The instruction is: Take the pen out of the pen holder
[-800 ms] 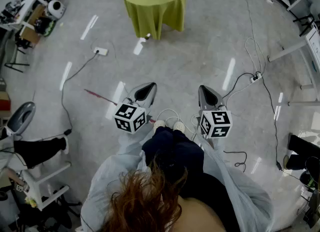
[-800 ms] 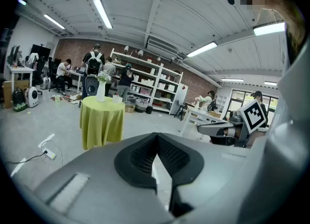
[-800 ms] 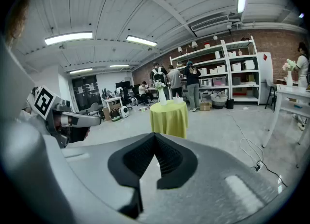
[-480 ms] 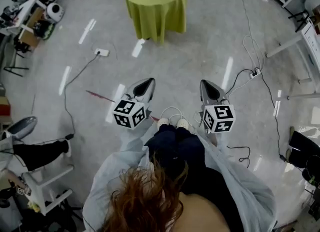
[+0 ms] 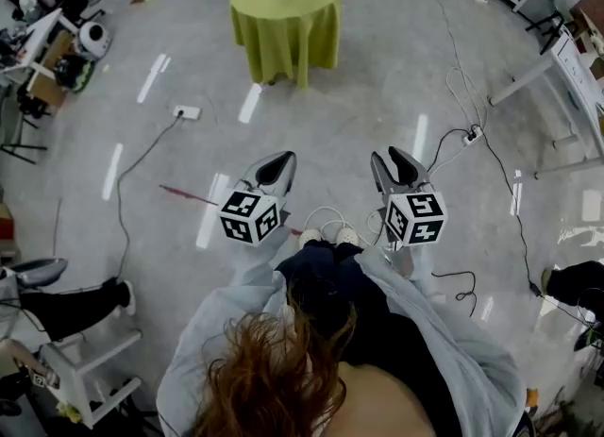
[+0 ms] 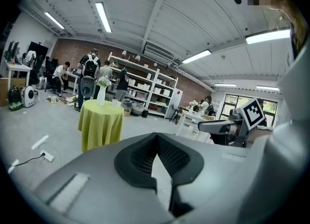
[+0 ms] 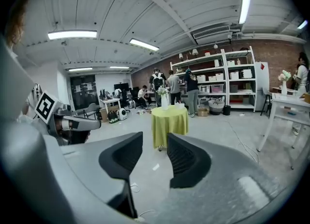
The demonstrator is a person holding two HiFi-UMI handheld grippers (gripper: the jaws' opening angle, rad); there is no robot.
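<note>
The head view looks steeply down from above the person, with the table [image 5: 285,25] well ahead at the frame's top. The left gripper view looks along the left gripper [image 6: 157,140] across the floor, the table far off to the left of its jaws, while the right gripper view, along the right gripper [image 7: 154,151], has the same table beyond the gap between its jaws. All three views share the table, and each gripper view catches the other gripper.

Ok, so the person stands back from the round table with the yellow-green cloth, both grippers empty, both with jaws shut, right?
Not quite. Only the left gripper has its jaws shut; the right gripper has its jaws apart, as the right gripper view shows. The rest holds: both are empty, and the round table with the yellow-green cloth stands well ahead of both.
</note>
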